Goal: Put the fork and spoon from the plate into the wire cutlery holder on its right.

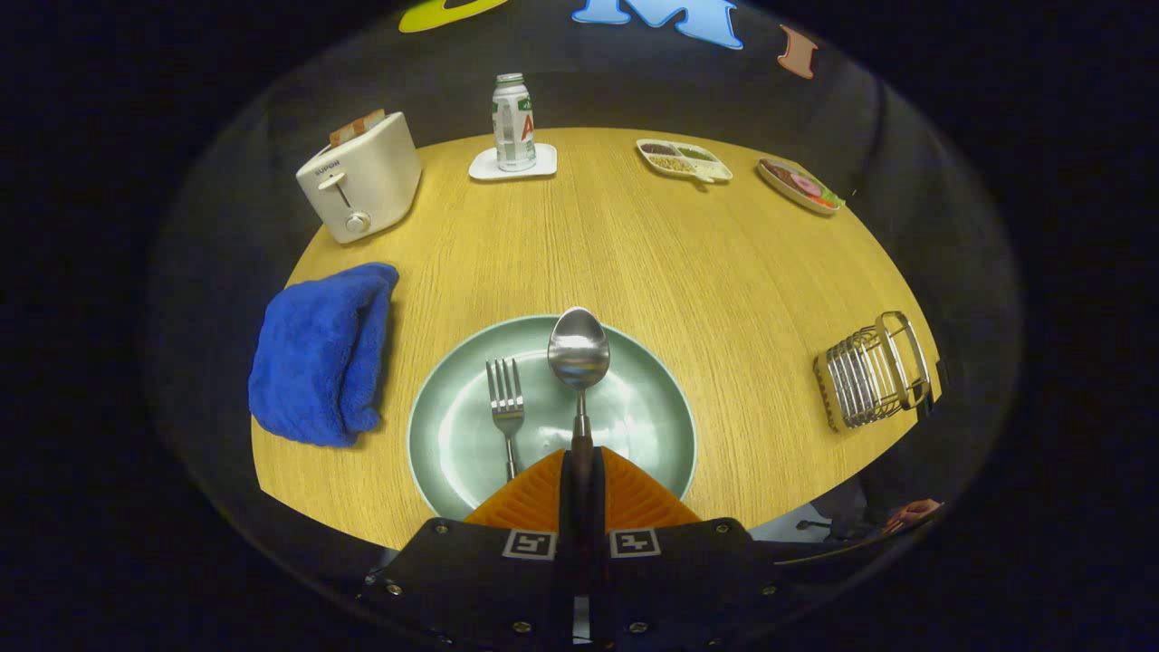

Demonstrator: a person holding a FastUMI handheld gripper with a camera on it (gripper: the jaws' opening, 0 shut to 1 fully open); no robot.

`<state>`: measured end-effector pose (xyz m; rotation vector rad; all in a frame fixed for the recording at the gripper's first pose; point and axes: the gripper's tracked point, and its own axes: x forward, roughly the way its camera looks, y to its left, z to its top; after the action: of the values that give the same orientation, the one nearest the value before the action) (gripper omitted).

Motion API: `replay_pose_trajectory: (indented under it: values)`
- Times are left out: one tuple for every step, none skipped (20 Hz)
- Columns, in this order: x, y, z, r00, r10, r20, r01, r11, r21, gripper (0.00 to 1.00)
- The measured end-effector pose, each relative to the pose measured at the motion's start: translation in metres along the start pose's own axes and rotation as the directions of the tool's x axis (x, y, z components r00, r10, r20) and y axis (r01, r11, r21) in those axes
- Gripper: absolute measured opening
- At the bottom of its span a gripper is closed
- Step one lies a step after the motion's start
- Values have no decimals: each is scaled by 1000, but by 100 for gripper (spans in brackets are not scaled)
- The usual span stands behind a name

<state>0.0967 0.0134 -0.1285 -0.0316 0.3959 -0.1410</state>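
Observation:
A pale green plate lies on the wooden table just ahead of my fingers. My gripper is shut on the handle of a metal spoon, whose bowl points away from me over the plate's far half. Whether the spoon is lifted off the plate or rests on it, I cannot tell. A metal fork lies on the plate to the left of the spoon, tines pointing away, its handle end hidden under my left finger. The wire cutlery holder sits to the right of the plate, near the table's right edge.
A folded blue towel lies left of the plate. At the back stand a white toaster with toast in it, a bottle on a white coaster, a divided snack dish and a plate of food. A person's hand shows beyond the table's right edge.

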Motion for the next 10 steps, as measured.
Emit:
replay_pose_trajectory:
  values:
    - [-9, -4, 6, 1000, -9, 23, 9, 1000, 4, 7]
    - [-16, -5, 13, 999, -6, 46, 6, 1000, 18, 8]
    - [-22, -7, 19, 998, -6, 64, 5, 1000, 28, 8]
    - [-28, -14, 26, 996, -19, 86, 16, 999, 32, 7]
    - [-34, -26, 33, 994, -44, 104, 41, 999, 33, 8]
    - [-39, -36, 39, 990, -66, 121, 62, 997, 38, 8]
    - [-45, -47, 45, 987, -83, 134, 76, 996, 55, 8]
    - [-49, -58, 51, 984, -99, 147, 89, 993, 76, 8]
    - [-53, -72, 55, 981, -123, 153, 109, 989, 98, 8]
    - [-56, -86, 57, 976, -148, 157, 130, 984, 122, 7]
